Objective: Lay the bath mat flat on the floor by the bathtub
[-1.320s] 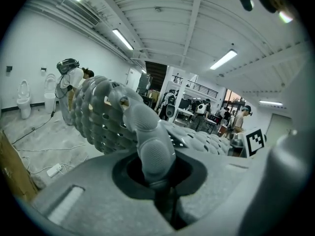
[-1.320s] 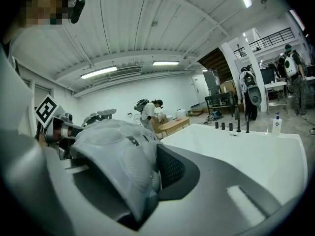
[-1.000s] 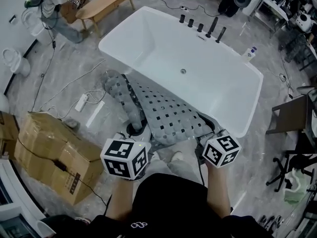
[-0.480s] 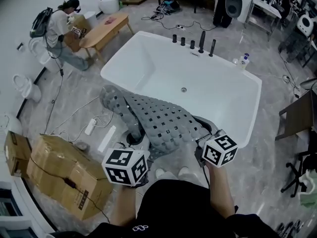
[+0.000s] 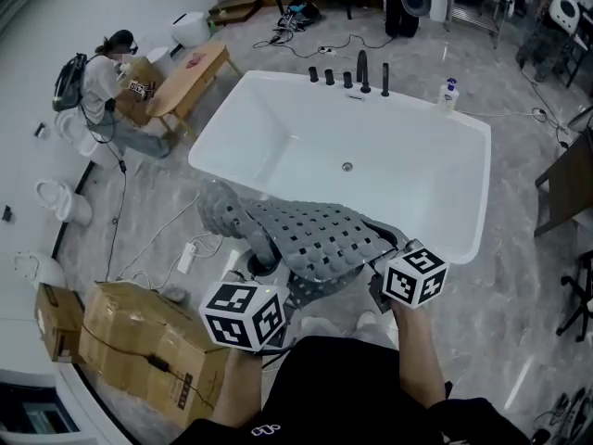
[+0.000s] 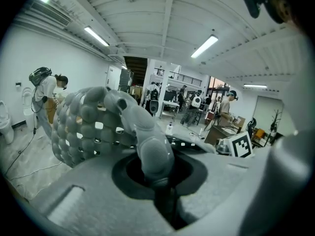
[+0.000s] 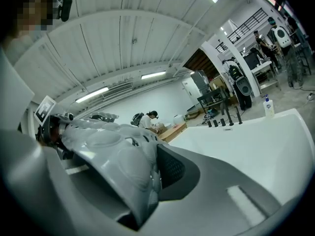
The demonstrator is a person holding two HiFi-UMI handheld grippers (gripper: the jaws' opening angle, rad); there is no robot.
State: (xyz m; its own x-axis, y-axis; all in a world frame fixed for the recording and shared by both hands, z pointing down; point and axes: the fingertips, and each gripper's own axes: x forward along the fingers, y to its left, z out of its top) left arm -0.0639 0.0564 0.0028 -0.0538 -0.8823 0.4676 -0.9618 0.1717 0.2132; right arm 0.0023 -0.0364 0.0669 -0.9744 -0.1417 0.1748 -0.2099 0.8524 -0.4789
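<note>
The grey bath mat (image 5: 320, 239), bumpy and full of holes, hangs in the air between my two grippers in front of the white bathtub (image 5: 408, 188). Its left end curls down in a fold toward the floor. My left gripper (image 5: 266, 274) is shut on the mat's near left edge; in the left gripper view a fold of the bath mat (image 6: 88, 127) rises out of the left gripper (image 6: 158, 183). My right gripper (image 5: 384, 251) is shut on the near right corner, and in the right gripper view the bath mat (image 7: 113, 151) runs into the right gripper (image 7: 142, 205) beside the tub (image 7: 256, 141).
Cardboard boxes (image 5: 153, 350) stand on the floor at my left, with a power strip (image 5: 188, 256) and cables beyond them. A person (image 5: 107, 86) crouches by a wooden bench (image 5: 190, 77). Black faucet fittings (image 5: 361, 72) and a bottle (image 5: 449, 93) stand on the tub's far rim.
Both grippers have lifted the mat's near edge, so it looks shorter and more bunched. The head view has tipped up toward the far room. Both grips hold.
</note>
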